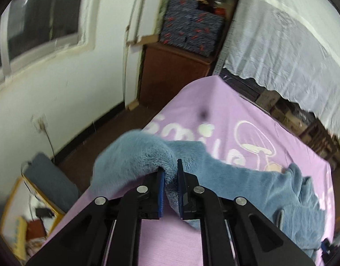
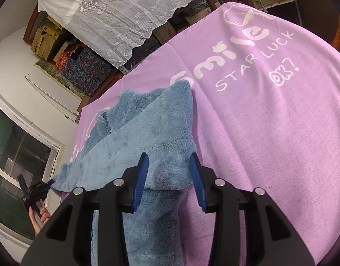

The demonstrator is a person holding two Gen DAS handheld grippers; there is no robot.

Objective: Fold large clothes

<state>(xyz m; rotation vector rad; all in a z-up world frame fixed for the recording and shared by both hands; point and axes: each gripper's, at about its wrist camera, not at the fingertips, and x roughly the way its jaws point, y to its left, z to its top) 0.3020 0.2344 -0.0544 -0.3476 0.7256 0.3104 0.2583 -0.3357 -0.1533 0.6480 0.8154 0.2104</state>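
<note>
A fluffy blue garment (image 1: 247, 177) lies on a table under a purple cloth (image 1: 214, 115) printed with white letters. My left gripper (image 1: 170, 173) is shut on a fold of the garment and holds it above the table's left edge, so the cloth stretches away to the right. In the right wrist view the garment (image 2: 147, 133) lies partly folded over itself on the purple cloth (image 2: 269, 122). My right gripper (image 2: 169, 161) is open, its blue fingers either side of the garment's near edge. The left gripper (image 2: 50, 181) shows far left, pinching a corner.
A white wall with a window (image 1: 36, 22) stands left. A white lace cover (image 1: 281, 55) hangs over furniture behind the table. Patterned boxes (image 1: 192, 31) sit on a brown cabinet. A yellow-edged box (image 1: 25, 217) and a grey cushion lie on the floor left.
</note>
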